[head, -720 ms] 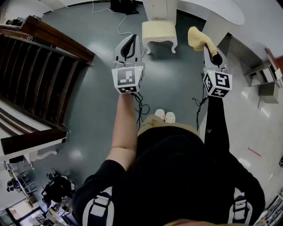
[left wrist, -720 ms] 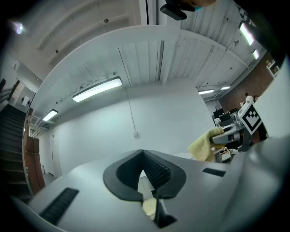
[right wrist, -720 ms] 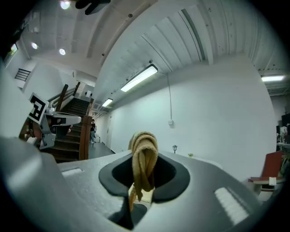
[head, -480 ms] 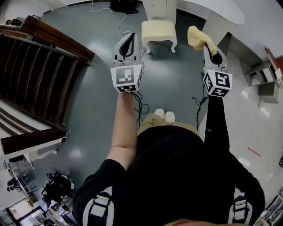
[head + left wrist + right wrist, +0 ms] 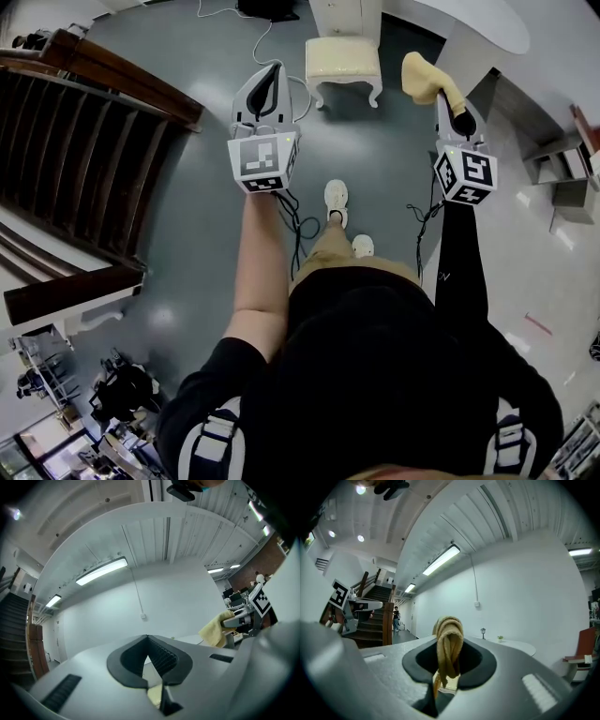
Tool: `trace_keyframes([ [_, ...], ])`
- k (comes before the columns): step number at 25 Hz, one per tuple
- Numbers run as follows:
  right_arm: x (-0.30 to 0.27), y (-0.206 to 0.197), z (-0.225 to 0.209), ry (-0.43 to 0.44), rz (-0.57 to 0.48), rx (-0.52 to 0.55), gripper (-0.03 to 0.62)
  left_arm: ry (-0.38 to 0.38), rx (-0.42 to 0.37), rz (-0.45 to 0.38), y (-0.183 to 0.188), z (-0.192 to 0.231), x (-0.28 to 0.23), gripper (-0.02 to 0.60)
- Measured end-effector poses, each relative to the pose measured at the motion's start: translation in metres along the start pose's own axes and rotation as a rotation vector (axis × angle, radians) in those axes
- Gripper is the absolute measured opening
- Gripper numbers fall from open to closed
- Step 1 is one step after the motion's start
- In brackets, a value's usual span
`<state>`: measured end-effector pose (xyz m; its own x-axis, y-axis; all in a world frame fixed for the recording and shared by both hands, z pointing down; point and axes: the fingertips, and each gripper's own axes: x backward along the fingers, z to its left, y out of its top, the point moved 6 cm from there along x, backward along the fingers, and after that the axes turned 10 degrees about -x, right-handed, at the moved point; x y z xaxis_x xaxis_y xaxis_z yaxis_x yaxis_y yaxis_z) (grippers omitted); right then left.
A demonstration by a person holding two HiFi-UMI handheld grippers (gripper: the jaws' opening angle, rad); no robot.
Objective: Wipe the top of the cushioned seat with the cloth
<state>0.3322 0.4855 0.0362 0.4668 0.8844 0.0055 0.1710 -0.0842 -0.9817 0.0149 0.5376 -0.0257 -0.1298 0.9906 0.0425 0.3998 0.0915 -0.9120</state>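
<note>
The cushioned seat (image 5: 343, 58), a white stool with a cream pad, stands on the grey floor at the top centre of the head view. My left gripper (image 5: 270, 70) is held out to the near left of it, shut with nothing between its jaws, as the left gripper view (image 5: 148, 640) shows. My right gripper (image 5: 448, 101) is held to the right of the seat, shut on a yellow cloth (image 5: 424, 77) that bunches above its jaws. The cloth (image 5: 449, 651) hangs folded between the jaws in the right gripper view. Both grippers are apart from the seat.
A dark wooden staircase (image 5: 84, 141) runs along the left. A white table (image 5: 473, 21) and grey shelving (image 5: 558, 173) lie at the right. A white cable (image 5: 255, 45) trails on the floor left of the seat. The person's shoe (image 5: 336, 199) is stepped forward.
The person has put one foot forward. The left gripper has shifted slightly left and towards the seat; the right one still holds the cloth up.
</note>
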Motion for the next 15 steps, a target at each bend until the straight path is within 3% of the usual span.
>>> trace_keyframes([
  [15, -0.166, 0.007, 0.002, -0.037, 0.007, 0.005, 0.057, -0.061, 0.025, -0.03, -0.036, 0.075, -0.152, 0.008],
])
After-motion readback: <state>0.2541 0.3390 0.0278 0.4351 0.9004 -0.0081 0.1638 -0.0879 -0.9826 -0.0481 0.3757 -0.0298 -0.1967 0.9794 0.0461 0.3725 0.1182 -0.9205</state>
